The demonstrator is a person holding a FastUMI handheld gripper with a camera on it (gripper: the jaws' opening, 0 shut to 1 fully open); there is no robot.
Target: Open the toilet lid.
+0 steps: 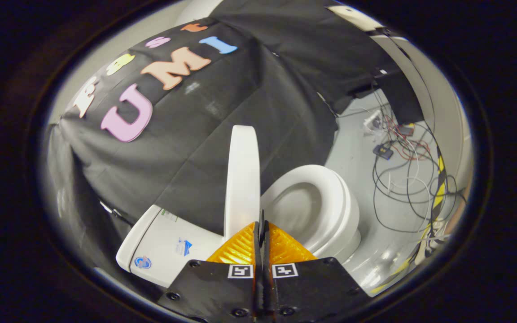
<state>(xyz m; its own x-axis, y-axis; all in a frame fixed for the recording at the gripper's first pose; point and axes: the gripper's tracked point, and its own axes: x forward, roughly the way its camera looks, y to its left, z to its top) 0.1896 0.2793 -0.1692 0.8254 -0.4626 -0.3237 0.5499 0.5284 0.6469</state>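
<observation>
Lid point(242, 179) stands raised on edge between tank point(164, 244) and seat point(330, 197), just ahead of my gripper point(262, 224), orange fingers point(236, 249) pressed together on nothing: stiff, slick plastic, probably light, best nudged at its free rim.

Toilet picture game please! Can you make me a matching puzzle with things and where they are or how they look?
Things:
1. toilet lid
2. toilet seat
3. cables
4. gripper

Descriptions:
A. tangled on the grey floor
B. orange fingers, jaws closed together
C. standing up, raised
D. lying flat around the bowl

Pairs: 1-C, 2-D, 3-A, 4-B
</observation>
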